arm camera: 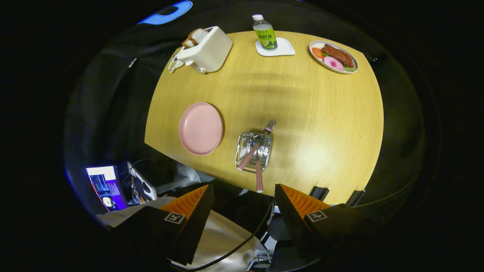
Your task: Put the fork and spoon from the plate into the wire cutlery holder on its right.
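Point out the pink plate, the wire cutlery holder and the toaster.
pink plate [200, 128], gripper view, its bare centre.
wire cutlery holder [266, 149], gripper view, its perforated floor.
toaster [211, 53], gripper view, its side wall.

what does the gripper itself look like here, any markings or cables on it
The gripper has two wedge-shaped fingers with ribbed inner faces, spread apart with nothing between them. Each carries a small square black-and-white marker tag. A dark cable curves across beneath them.

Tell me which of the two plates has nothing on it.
The pink plate, beside the wire cutlery holder. The white oval plate across the table holds food. Gripper open.
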The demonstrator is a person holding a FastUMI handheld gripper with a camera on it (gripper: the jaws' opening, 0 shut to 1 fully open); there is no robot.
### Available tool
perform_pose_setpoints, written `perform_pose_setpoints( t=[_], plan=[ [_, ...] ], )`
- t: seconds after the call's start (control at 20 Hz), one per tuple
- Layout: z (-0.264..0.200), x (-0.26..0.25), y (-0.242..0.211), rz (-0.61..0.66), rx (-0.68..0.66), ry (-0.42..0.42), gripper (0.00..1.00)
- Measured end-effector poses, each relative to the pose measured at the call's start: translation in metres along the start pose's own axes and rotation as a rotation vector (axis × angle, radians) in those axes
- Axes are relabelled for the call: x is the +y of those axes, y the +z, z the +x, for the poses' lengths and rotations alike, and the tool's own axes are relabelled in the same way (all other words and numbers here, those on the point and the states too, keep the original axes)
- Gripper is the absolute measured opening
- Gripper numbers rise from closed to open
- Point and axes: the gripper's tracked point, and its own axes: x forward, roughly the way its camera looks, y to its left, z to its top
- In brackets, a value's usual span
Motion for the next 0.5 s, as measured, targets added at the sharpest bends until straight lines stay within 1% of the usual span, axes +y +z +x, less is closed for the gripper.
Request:
perform_pose_setpoints(
  t=[0.4,0.5],
  plan=[
    [-0.075,0.035,0.038,-0.076,-0.515,-0.067,1.0],
    [-0.089,0.046,0.044,-0.084,-0.623,-0.074,1.0]
  ],
)
